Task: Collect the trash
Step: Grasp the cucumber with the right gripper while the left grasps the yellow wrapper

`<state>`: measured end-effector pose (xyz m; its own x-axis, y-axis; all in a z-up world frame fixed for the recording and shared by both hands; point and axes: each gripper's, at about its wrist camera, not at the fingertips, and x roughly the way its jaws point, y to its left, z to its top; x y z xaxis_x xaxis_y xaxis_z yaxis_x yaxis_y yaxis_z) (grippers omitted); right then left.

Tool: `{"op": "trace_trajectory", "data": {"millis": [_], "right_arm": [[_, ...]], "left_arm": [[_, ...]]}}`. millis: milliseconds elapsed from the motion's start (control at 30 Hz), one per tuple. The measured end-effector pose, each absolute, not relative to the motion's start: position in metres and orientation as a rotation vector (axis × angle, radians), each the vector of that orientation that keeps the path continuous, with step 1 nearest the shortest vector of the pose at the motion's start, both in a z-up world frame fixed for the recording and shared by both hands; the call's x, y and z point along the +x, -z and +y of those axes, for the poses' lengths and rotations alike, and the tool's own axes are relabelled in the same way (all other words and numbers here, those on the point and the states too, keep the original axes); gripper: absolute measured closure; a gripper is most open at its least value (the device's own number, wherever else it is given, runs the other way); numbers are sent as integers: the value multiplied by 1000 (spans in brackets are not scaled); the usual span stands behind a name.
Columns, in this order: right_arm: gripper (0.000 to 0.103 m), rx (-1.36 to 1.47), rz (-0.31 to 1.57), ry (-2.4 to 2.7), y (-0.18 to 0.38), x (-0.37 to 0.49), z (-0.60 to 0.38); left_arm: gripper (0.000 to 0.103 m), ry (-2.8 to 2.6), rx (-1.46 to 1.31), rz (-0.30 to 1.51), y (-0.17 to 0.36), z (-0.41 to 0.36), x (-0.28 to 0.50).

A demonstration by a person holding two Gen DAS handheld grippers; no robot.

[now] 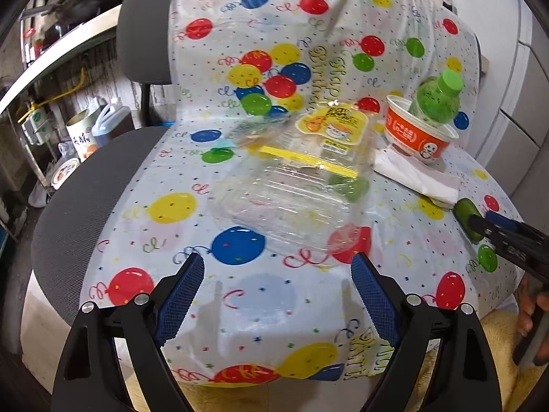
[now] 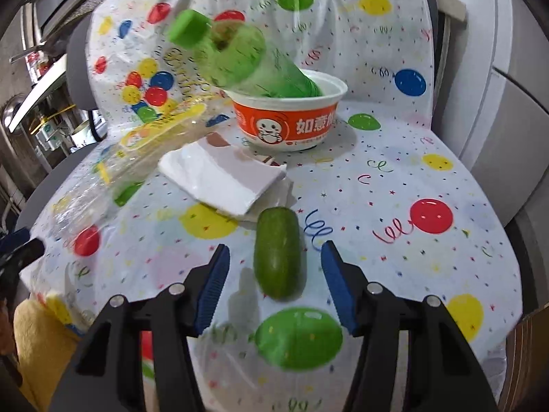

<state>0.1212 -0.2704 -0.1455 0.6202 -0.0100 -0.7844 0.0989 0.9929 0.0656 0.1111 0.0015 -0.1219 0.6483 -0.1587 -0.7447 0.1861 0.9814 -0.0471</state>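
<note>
A clear plastic clamshell box with a yellow label lies on the balloon-print cloth, just ahead of my open left gripper; it also shows in the right wrist view. A green bottle leans in an orange paper bowl; both show in the left wrist view, bottle and bowl. A folded white napkin lies in front of the bowl. A small green gourd lies between the fingers of my open right gripper, untouched.
The cloth covers a grey mesh office chair. Shelves with cans and jugs stand at the left. Grey cabinet panels are at the right. A yellow plush fabric lies at the near edge.
</note>
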Motion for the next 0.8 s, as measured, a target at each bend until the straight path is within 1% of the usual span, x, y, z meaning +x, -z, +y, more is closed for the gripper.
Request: {"op": "trace_trajectory", "data": {"millis": [67, 100, 133, 167, 200, 467, 600, 633, 800], "right_arm": [[48, 119, 917, 63, 151, 129, -272], [49, 119, 923, 62, 153, 131, -271], [52, 114, 933, 68, 154, 132, -271], [65, 114, 939, 72, 155, 132, -270], [72, 116, 938, 70, 154, 130, -269], [72, 76, 832, 73, 121, 96, -265], [72, 87, 780, 50, 102, 87, -267], [72, 87, 770, 46, 98, 85, -267], [72, 88, 752, 33, 93, 86, -266]], "left_arm": [[16, 199, 42, 841, 121, -2, 110], [16, 200, 49, 838, 120, -4, 109], [16, 199, 55, 835, 119, -5, 108], [16, 197, 59, 834, 118, -6, 109], [16, 196, 61, 832, 117, -7, 110], [16, 242, 56, 803, 103, -22, 138], [18, 258, 49, 788, 101, -37, 169], [20, 260, 56, 791, 102, -42, 180], [24, 274, 152, 817, 112, -74, 221]]}}
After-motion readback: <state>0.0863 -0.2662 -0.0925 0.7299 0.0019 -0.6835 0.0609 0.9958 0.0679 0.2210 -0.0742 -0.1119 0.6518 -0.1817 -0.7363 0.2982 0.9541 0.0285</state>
